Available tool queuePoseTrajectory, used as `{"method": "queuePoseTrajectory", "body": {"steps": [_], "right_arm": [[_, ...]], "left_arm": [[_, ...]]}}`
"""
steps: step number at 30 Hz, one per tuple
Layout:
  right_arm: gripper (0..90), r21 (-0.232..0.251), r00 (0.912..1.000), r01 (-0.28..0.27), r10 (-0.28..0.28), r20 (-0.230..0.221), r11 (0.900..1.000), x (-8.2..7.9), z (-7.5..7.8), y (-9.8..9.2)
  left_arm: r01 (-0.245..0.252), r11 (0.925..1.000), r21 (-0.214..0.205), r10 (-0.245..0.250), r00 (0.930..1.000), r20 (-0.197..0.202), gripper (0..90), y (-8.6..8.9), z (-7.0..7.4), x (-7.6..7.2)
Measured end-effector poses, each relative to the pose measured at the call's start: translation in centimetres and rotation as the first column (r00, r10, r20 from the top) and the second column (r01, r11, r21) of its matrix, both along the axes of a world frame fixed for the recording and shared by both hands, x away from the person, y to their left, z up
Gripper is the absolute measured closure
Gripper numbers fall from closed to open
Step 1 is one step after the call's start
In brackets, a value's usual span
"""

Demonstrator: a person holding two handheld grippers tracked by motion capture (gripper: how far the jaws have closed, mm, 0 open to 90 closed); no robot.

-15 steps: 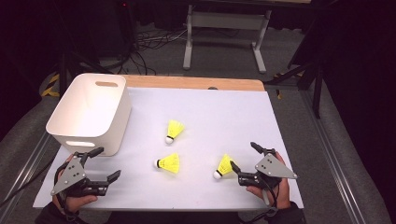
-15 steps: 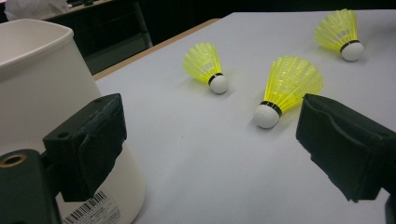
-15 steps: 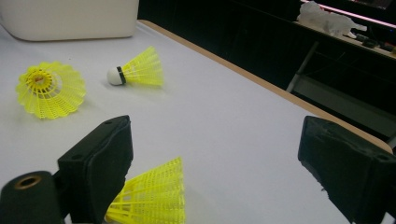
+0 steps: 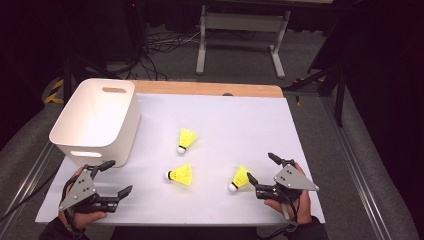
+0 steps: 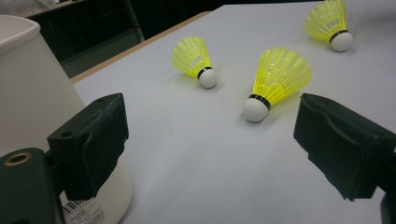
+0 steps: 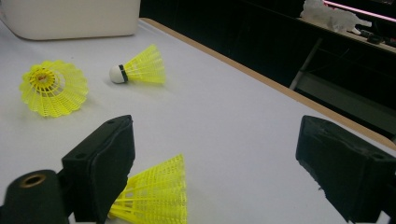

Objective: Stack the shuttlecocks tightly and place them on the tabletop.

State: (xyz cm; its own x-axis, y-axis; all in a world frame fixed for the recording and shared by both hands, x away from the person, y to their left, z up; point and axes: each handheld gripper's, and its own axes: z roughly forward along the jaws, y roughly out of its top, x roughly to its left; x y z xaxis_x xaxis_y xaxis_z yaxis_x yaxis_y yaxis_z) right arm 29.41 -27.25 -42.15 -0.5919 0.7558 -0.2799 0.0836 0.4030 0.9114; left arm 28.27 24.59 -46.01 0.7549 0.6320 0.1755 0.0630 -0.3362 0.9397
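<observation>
Three yellow shuttlecocks with white cork tips lie on the white table sheet [image 4: 230, 125]: one at the centre [image 4: 186, 140], one nearer the front [image 4: 181, 175] and one at the front right [image 4: 240, 178]. My left gripper [image 4: 119, 176] is open at the front left beside the white basket [image 4: 95, 120], with nothing between its jaws. In the left gripper view it [image 5: 219, 140] faces the nearest shuttlecock [image 5: 275, 81], well short of it. My right gripper [image 4: 260, 166] is open just right of the front right shuttlecock. In the right gripper view that shuttlecock's skirt [image 6: 154, 196] lies by the left jaw, ungripped.
The basket stands at the table's back left and looks empty; its wall [image 5: 32, 93] is close to my left gripper. A wooden table edge [image 4: 210, 89] runs along the back. Beyond it are a metal stand [image 4: 240, 30] and cables on the floor.
</observation>
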Motion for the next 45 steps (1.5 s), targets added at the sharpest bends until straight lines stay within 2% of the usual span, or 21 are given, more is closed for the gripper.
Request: {"method": "queuePoseTrajectory", "body": {"steps": [6, 11, 16, 22, 28, 33, 40, 45], "right_arm": [[12.4, 0.012, 0.9999, 0.009, -0.008, -0.008, 0.9999, 0.1, -0.1, -0.5], [12.7, 0.004, 0.9998, 0.01, -0.01, -0.015, 0.9999, 0.2, -0.1, -0.4], [13.1, -0.027, 0.9996, 0.02, -0.02, -0.022, 0.9995, 0.3, -0.3, -0.1], [13.1, -0.021, 0.9994, 0.027, -0.027, -0.024, 0.9994, 0.3, -0.3, -0.3], [13.7, -0.024, 0.9991, 0.032, -0.032, -0.027, 0.9992, 0.3, -0.2, -0.3], [14.0, -0.023, 0.9993, 0.034, -0.034, -0.015, 0.9992, 0.1, 0.1, -0.4], [14.0, -0.022, 0.9993, 0.028, -0.029, -0.026, 0.9993, 0.1, -0.1, -0.5], [14.0, -0.022, 0.9991, 0.027, -0.027, -0.033, 0.9994, 0.2, -0.1, -0.5]], "left_arm": [[0.014, 0.9999, 0.007, -0.014, 0.9998, -0.012, 10.9, -0.4, 0.0, 0.2], [0.031, 0.9995, 0.011, -0.03, 0.9992, -0.027, 11.6, -0.6, 0.0, 0.2], [0.008, 0.9993, 0.035, -0.008, 0.9996, -0.026, 13.4, -1.0, 0.2, 0.3], [0.024, 0.999, 0.037, -0.023, 0.9991, -0.035, 13.3, -1.9, 0.5, 0.7], [0.005, 0.9984, 0.057, -0.004, 0.9998, -0.019, 14.0, -2.8, 1.0, 1.3], [0.015, 0.9985, 0.052, -0.014, 0.9997, -0.019, 13.7, -3.9, 1.8, 2.0], [0.05, 0.9968, 0.063, -0.048, 0.9983, -0.031, 13.7, -5.9, 2.7, 3.4], [0.093, 0.9938, 0.061, -0.089, 0.9945, -0.054, 12.8, -7.8, 3.4, 5.5]]}}
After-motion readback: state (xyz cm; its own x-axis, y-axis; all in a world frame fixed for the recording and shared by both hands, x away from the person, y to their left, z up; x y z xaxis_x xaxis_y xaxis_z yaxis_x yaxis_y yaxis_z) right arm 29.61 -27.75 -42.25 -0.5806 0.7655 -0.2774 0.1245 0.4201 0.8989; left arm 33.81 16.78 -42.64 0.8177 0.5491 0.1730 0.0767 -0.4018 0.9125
